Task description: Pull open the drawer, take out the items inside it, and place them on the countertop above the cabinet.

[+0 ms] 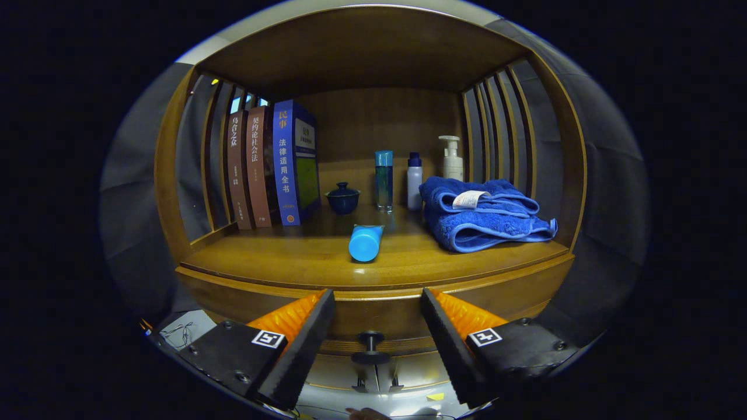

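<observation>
Your drawer point(373, 326) sits just under the counter point(292, 259) edge, its dark knob point(371, 345) at 6 o'clock from the blue tube point(366, 242), between your gripper point(378, 312) fingers. The front looks closed or nearly so; what it holds you cannot tell. The gripper is spread wide and pinches nothing.

The tube lies on its side near the counter's front. Whether it came from the drawer is unclear. At 3 o'clock from it is a folded blue towel point(484, 216); at 12, bottles point(384, 179) and a lidded cup point(342, 198); at 10, standing books point(274, 169).

So this fits either a drawer awaiting its pull or one emptied and closed again.
</observation>
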Motion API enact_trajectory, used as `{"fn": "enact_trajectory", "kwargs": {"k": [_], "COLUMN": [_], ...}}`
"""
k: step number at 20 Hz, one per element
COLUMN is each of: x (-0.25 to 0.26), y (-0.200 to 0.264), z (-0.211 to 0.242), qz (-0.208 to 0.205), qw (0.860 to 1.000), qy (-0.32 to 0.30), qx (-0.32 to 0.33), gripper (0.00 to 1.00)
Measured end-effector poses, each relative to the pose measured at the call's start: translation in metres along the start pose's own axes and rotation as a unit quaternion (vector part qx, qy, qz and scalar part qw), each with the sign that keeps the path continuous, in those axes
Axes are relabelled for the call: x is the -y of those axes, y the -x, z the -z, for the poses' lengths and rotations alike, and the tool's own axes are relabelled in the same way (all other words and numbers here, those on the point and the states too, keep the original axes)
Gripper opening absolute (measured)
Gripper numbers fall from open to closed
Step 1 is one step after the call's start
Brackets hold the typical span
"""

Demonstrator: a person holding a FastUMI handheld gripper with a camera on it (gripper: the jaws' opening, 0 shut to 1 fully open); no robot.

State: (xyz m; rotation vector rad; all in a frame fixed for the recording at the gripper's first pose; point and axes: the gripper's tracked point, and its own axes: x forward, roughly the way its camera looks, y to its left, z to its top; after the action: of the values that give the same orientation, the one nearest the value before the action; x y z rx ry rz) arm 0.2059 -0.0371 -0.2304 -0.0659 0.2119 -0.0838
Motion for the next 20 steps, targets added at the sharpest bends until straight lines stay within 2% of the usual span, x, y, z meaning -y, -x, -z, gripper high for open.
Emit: {"fn": "enact_trajectory", "kwargs": {"k": [6, 9, 13, 20], "x": [-0.002, -0.003, -0.012, -0.012], "y": [0.011, 0.033, 0.078, 0.142], "z": [-0.012, -0.046, -0.102, -0.181], "qz": [-0.027, -0.034, -0.064, -0.077], "qw": [1.000, 0.999, 0.997, 0.993], "qy": [0.000, 0.005, 0.017, 0.007], "qx": [-0.016, 0.015, 0.047, 0.092], "gripper": [0.99, 0.99, 0.99, 0.98]}}
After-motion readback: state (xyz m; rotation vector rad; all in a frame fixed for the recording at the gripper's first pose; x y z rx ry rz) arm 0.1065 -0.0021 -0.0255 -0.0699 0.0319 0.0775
